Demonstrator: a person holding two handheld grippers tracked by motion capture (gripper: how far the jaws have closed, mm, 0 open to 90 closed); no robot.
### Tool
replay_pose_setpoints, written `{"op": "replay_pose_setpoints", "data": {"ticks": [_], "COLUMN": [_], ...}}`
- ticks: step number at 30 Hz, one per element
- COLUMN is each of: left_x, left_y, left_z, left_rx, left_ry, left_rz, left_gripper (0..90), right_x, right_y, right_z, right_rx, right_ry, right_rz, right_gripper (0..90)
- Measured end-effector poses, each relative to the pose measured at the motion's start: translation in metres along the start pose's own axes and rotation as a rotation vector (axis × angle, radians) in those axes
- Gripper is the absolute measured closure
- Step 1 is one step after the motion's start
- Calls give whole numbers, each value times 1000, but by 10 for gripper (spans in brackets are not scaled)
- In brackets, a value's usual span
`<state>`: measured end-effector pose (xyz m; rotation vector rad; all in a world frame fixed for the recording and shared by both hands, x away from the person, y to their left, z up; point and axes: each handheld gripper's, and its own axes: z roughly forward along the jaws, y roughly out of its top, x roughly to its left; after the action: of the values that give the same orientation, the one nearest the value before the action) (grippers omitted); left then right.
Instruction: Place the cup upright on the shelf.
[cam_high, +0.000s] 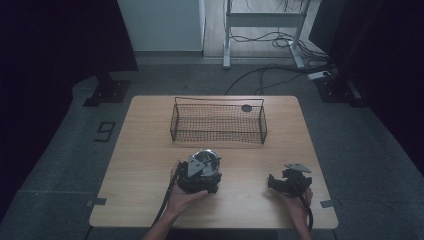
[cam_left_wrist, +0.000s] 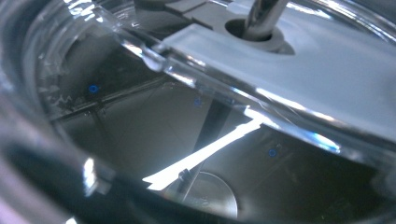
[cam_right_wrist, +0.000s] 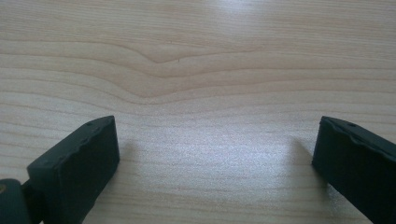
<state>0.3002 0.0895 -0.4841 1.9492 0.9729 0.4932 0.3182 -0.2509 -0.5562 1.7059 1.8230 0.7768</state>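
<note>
A clear, shiny round container (cam_high: 206, 156) is at the front middle of the wooden table (cam_high: 145, 150), at the jaws of my left gripper (cam_high: 204, 165), which a hand holds from below. In the left gripper view the container's glassy wall and rim (cam_left_wrist: 280, 60) sit right against the camera and hide the jaws. The gripper looks shut on it. My right gripper (cam_high: 273, 182) rests low at the front right, jaws pointing left. In the right gripper view my right gripper (cam_right_wrist: 215, 135) stands wide open over bare wood, with nothing between its fingers (cam_right_wrist: 79, 158).
A black wire basket (cam_high: 218, 122) stands across the far middle of the table, with a small dark round thing (cam_high: 246, 108) at its far right corner. Beyond the table are a desk frame (cam_high: 263, 20) and floor cables (cam_high: 280, 42). Dark curtains flank both sides.
</note>
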Motion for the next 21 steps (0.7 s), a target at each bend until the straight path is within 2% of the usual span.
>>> {"op": "replay_pose_setpoints", "data": {"ticks": [9,12,13,21], "left_x": [3,4,6,15], "left_y": [-1,-1,-1,2], "left_z": [-3,-4,-7,-19], "left_rx": [0,-8,-23,-52], "left_ry": [-26,-24,-32,-39], "left_rz": [26,36,43,15], "left_gripper": [37,37,37,38], "right_x": [0,0,0,0], "right_y": [0,0,0,0], "right_z": [0,0,0,0], "right_rx": [0,0,0,-1], "right_ry": [0,0,2,4], "right_rz": [0,0,-2,-4], "right_gripper": [3,3,4,3]}}
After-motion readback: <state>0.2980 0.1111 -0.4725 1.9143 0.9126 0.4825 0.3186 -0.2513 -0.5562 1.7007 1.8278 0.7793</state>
